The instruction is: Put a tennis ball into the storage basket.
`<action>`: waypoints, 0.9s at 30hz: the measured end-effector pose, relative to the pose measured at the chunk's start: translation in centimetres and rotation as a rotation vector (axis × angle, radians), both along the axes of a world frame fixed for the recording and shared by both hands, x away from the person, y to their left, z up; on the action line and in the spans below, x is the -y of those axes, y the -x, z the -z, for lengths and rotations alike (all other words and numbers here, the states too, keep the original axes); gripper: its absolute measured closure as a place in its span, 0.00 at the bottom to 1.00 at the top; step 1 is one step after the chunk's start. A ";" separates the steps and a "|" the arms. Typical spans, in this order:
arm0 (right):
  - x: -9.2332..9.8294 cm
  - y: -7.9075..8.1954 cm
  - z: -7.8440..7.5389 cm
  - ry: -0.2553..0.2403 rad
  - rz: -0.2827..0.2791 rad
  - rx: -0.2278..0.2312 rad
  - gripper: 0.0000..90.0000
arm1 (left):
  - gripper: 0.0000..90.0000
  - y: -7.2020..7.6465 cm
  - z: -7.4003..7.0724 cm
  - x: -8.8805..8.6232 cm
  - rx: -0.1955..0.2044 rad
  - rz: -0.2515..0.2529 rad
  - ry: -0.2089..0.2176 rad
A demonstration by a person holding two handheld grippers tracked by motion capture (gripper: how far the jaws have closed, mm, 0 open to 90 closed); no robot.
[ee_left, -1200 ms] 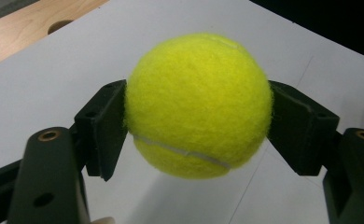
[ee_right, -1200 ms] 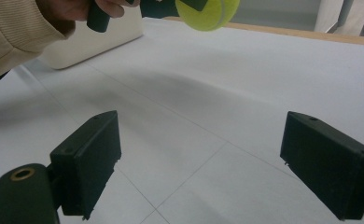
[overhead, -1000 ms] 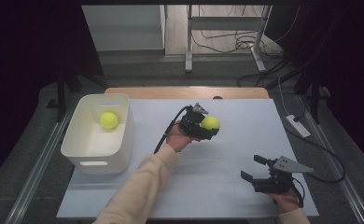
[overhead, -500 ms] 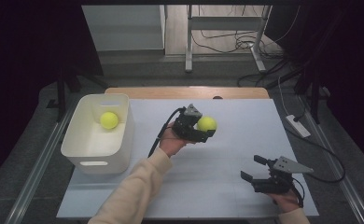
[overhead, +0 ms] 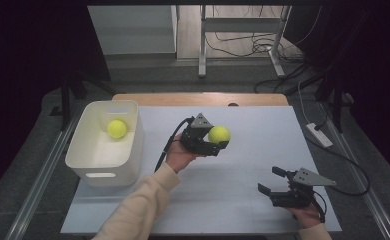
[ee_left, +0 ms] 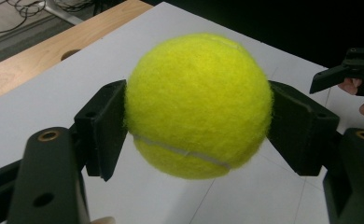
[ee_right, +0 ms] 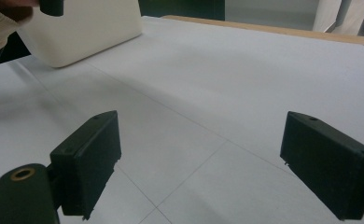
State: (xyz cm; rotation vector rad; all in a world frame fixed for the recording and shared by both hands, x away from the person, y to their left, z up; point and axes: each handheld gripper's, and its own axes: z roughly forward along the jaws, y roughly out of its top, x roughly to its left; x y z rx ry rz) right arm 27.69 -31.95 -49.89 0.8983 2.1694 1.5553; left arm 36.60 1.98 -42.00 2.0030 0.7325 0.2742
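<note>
Left tongs [overhead: 222, 141] are clamped tight on a yellow tennis ball [overhead: 219, 134], pads squeezing both its sides, held up over the middle of the white table [overhead: 243, 195]. Right tongs [overhead: 272, 183] sit low near the table's front right corner, jaws spread wide with nothing in them. Off to the left there's a white bin [overhead: 104, 169] with a second tennis ball [overhead: 116, 128] inside.
</note>
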 end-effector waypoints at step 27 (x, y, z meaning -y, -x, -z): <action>0.0 0.0 0.0 0.005 -0.002 0.000 0.14 | 0.30 1.6 -1.2 -3.5 0.034 -0.040 0.034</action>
